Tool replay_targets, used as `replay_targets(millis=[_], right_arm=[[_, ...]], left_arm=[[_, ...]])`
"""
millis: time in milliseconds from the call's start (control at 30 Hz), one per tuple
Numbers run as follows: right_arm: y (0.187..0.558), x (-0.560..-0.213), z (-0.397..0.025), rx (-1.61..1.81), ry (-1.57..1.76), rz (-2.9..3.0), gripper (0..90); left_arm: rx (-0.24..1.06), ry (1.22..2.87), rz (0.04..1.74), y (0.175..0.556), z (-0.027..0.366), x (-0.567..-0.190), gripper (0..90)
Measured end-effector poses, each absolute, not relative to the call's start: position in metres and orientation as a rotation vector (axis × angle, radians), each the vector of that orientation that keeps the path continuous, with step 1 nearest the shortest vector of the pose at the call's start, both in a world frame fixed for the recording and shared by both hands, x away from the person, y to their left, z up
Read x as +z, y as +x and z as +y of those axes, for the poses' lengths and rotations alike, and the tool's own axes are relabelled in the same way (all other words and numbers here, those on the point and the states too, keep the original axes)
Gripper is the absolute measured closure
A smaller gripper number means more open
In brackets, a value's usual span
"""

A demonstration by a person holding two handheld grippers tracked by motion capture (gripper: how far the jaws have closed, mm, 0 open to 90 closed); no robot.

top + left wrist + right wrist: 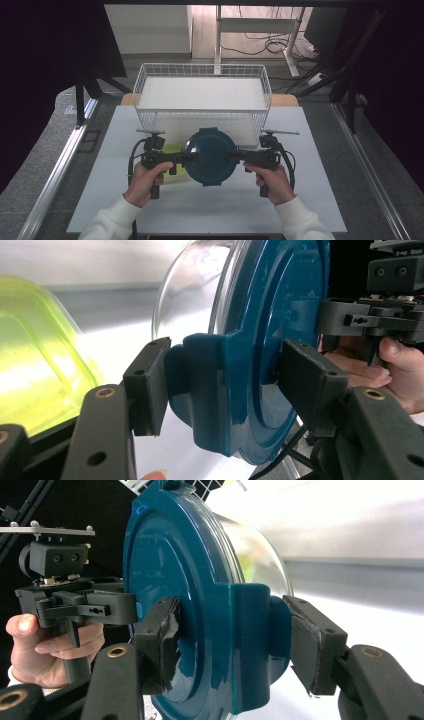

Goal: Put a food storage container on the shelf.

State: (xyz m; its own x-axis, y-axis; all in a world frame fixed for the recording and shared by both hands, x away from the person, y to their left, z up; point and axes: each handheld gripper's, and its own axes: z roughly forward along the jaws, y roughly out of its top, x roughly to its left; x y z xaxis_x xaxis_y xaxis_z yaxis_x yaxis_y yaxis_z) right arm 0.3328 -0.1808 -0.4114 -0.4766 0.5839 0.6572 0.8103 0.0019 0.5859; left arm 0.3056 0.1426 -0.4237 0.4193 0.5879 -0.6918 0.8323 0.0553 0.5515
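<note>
Lid (pixel 210 156): teal plastic, glossy, smooth. Bowl (pixel 192 290) under it: clear glass or plastic, shiny, cannot tell which. Yellow-green box (pixel 37 355): translucent plastic, glossy. Jaws: black matt plastic, pads look rubbery, worn on the right gripper (pixel 235 642). Basket (pixel 202 95): white coated wire. Table (pixel 200 205): white, matt, smooth.

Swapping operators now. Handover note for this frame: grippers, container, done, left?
Left gripper: fingers shut on the left latch tab of the round container.
Right gripper: fingers shut on the opposite tab.
Container: clear bowl with teal lid, held between both grippers in front of the wire basket. A yellow-green container lies beside it.
Done: both tabs gripped, lid on.
Left: probably unlatching or moving it; can't tell which.
</note>
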Motion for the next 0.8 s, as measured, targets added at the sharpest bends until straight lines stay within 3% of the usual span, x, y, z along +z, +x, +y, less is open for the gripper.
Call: replay_targets(millis=[800], right_arm=[[0.36,-0.381,-0.175,-1.509,-1.456,-2.059,41.7]], left_arm=[[-0.264,1.636,1.25,0.334,0.148,-0.391,39.4]])
